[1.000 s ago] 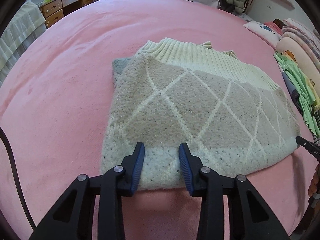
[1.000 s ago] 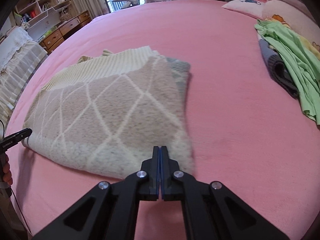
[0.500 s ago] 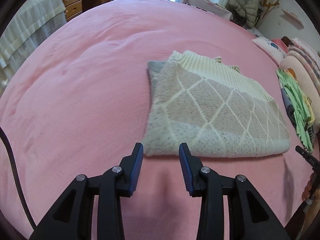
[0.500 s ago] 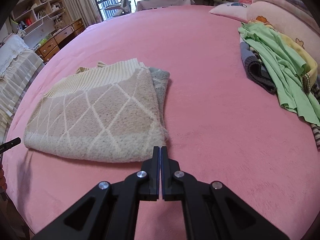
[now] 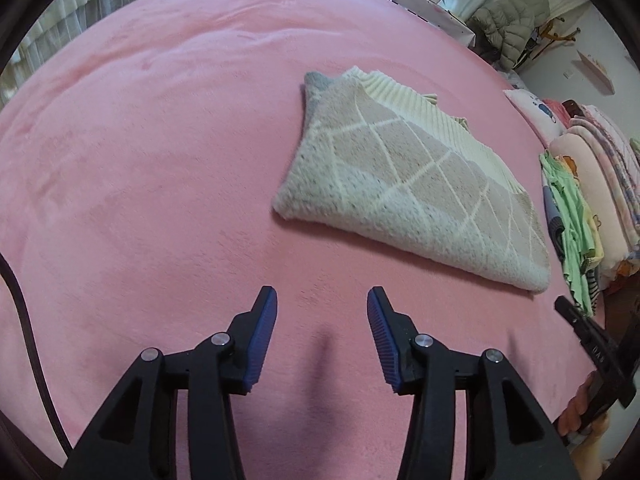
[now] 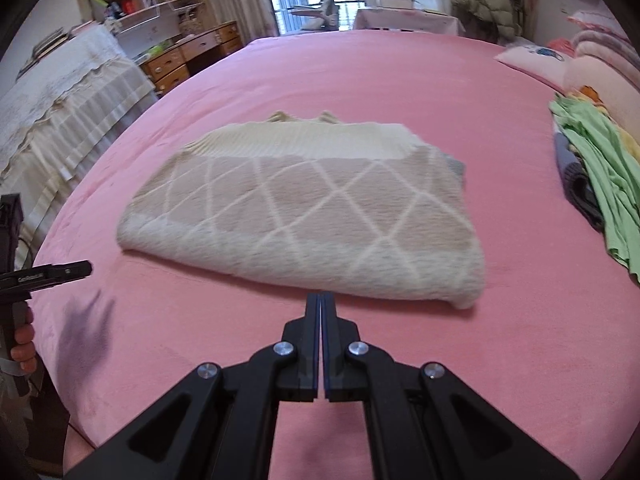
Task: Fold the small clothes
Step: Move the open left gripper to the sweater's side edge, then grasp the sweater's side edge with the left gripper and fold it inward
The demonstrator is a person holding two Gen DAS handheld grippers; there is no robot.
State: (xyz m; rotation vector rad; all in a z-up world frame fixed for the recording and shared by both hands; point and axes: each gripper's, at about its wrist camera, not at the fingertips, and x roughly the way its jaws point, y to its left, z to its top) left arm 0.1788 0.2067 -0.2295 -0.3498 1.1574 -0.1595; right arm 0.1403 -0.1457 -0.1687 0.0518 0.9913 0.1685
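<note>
Right wrist view: a folded diamond-knit sweater (image 6: 304, 208) lies on the pink bed (image 6: 400, 80), right tongs (image 6: 321, 300) pressed together empty at its near edge, left tongs (image 5: 322, 308) wide apart nearby; a careless nudge could spill its loose layers

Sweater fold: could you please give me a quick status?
Left claw open, empty. Right claw shut, empty. Sweater folded, flat on pink bed. Nothing obstructing.
</note>
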